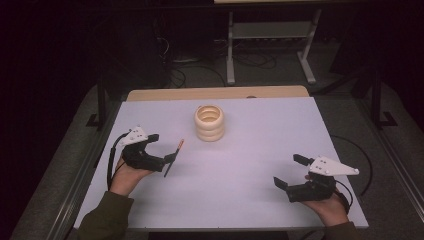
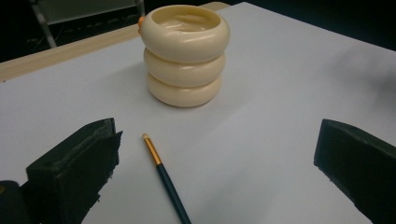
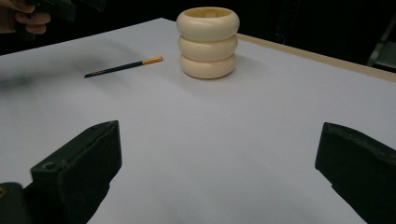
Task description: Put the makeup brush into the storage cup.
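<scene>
On the white table (image 1: 250,165), each hand-held gripper gapes wide, empty, the left (image 1: 162,150) nearest the brush (image 1: 173,158).

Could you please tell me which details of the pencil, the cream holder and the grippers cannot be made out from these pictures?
- Pencil: its lower end is cut off by the bottom edge of the left gripper view; its tip is too small to read in the high view.
- Cream holder: its inside bottom is hidden by its own rim in the gripper views.
- Left gripper: whether it touches the pencil is too small to tell from the high view.
</scene>
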